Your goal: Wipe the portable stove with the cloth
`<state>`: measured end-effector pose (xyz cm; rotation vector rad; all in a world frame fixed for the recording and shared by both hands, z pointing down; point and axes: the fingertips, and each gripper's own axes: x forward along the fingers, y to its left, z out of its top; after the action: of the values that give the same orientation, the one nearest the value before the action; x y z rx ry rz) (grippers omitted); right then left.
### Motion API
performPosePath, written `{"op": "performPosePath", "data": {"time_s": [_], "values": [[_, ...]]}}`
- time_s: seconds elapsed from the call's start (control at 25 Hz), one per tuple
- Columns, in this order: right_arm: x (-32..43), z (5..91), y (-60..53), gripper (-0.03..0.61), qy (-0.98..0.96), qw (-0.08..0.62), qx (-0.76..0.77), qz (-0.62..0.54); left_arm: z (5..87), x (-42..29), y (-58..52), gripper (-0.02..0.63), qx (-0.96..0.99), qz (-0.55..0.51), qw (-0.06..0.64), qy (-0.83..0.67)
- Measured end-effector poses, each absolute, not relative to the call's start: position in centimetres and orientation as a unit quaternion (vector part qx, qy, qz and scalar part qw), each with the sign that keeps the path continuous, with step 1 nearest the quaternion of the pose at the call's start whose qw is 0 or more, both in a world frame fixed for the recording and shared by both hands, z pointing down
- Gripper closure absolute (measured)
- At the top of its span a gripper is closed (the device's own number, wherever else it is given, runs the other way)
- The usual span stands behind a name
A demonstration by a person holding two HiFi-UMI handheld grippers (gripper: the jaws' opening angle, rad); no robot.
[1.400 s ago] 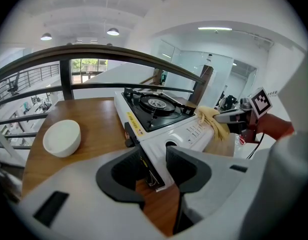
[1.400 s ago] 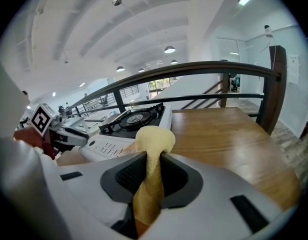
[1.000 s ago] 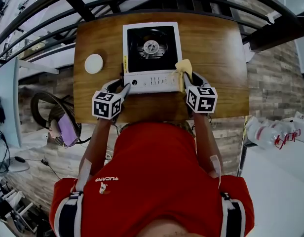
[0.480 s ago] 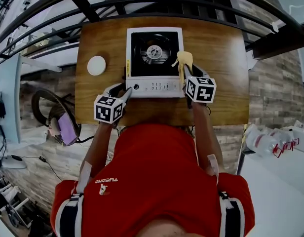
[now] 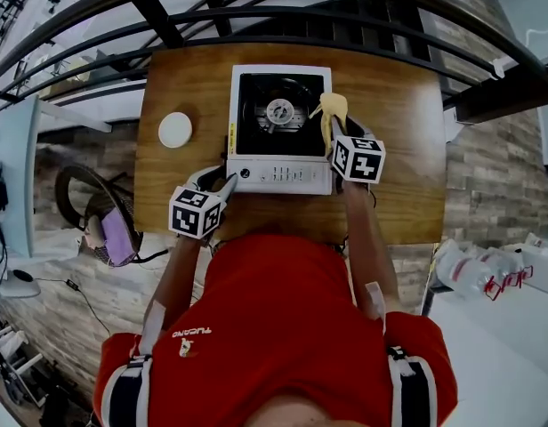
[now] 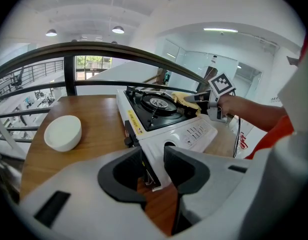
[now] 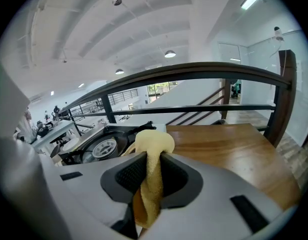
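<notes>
The stove (image 5: 278, 163) stands in the middle of the table (image 5: 398, 132). The yellow cloth (image 5: 333, 109) lies on the stove's top at its 3 o'clock edge, beside the burner. The right gripper (image 5: 338, 136), at 4 o'clock of the stove, is clamped on the cloth's lower part. The left gripper (image 5: 222, 178) is at the stove's 7 o'clock corner; its jaws stand apart around this corner and have just been closing. A white bowl (image 5: 175, 129) is at 9 o'clock of the stove, well apart.
</notes>
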<state>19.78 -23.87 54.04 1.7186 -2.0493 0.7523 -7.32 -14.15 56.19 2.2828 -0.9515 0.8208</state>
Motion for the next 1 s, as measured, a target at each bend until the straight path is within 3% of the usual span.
{"op": "performPosePath", "data": {"time_s": [1.0], "values": [[21.8, 53.7, -35.3, 0.489, -0.749, 0.216, 0.593, 0.201, 56.2, -7.4, -14.3, 0.477, 0.831, 0.303, 0.29, -0.365]]}}
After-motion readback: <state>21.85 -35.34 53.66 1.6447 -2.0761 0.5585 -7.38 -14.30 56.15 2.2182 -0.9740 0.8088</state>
